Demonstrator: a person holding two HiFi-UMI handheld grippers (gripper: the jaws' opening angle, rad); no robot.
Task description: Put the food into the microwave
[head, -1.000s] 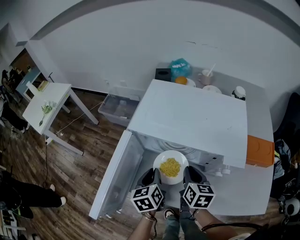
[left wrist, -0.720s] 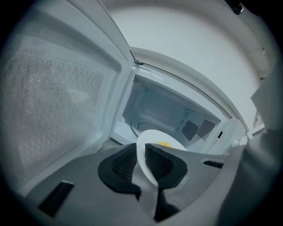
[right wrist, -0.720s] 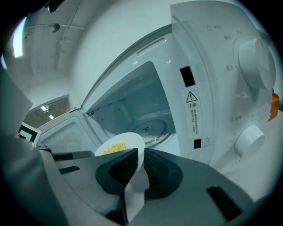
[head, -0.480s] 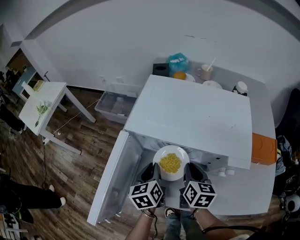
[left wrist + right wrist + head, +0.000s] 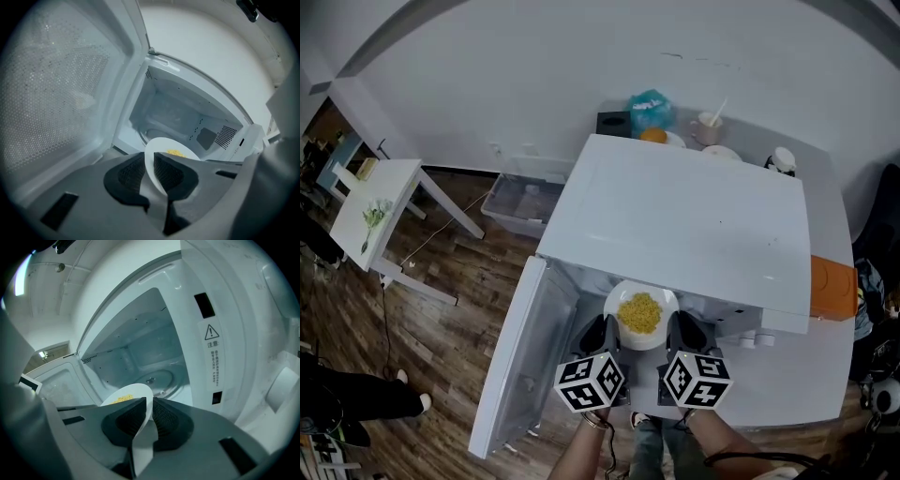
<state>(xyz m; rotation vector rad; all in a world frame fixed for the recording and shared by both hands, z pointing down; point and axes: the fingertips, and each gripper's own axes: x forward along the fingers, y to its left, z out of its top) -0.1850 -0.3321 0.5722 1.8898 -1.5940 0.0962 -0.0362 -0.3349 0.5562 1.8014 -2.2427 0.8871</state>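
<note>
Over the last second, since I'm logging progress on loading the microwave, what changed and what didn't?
The plate of yellow food, carried by the left gripper and right gripper, edged forward toward the microwave cavity; its far rim now sits at the front opening. The view also shifted slightly. Unchanged: both grippers clamped on the plate's rim, the door open, the plate not yet down on the turntable.

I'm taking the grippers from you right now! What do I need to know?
Left gripper: shut on the left rim of the plate.
Right gripper: shut on the right rim.
The plate, with yellow food on it, is level at the mouth of the microwave. The door is wide open.
Done: door open, plate lifted.
Left: slide it in, set it on the turntable, let go, back out.
</note>
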